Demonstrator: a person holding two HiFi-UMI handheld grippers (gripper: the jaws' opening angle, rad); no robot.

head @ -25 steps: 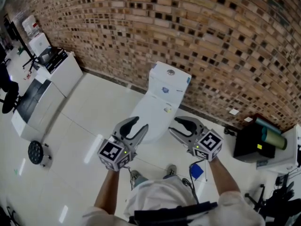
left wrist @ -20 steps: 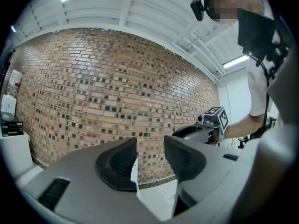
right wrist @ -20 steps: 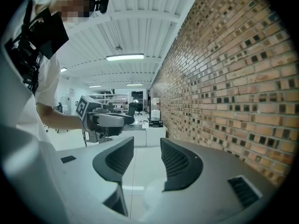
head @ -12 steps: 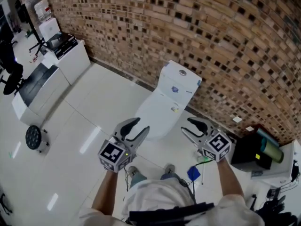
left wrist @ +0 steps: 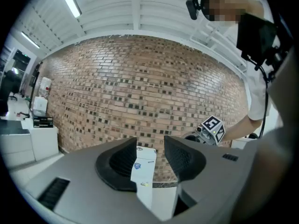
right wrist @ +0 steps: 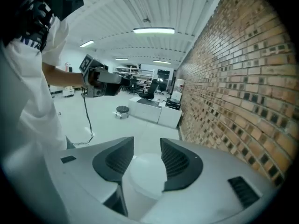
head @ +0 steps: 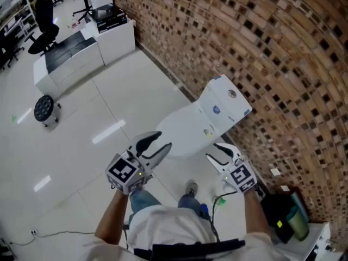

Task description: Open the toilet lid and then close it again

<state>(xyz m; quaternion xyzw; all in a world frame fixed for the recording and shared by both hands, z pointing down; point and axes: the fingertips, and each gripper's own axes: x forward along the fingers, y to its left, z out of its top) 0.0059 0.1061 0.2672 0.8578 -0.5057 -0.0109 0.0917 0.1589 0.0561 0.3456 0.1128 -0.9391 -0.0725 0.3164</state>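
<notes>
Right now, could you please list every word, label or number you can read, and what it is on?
Nothing can be read outright.
Blue sticker on the toilet tank: too small to read.
Small label on the toilet lid: too small to read.
Left marker cube, right marker cube: square patterns, no letters.

White toilet [head: 225,105]: smooth glossy ceramic. Its lid [head: 182,132]: smooth white, prob. plastic, slight sheen. Pale tile floor [head: 109,91]: v. glossy, w/ bright light streaks. Brick wall [head: 261,37]: rough, matt, brown w/ dark patches. The left gripper [head: 161,140] & right gripper [head: 213,150]: matt grey plastic bodies, jaws lined w/ black ribbed pads [left wrist: 119,164], rubbery-looking. White shirt [head: 168,227]: matt cloth.
</notes>
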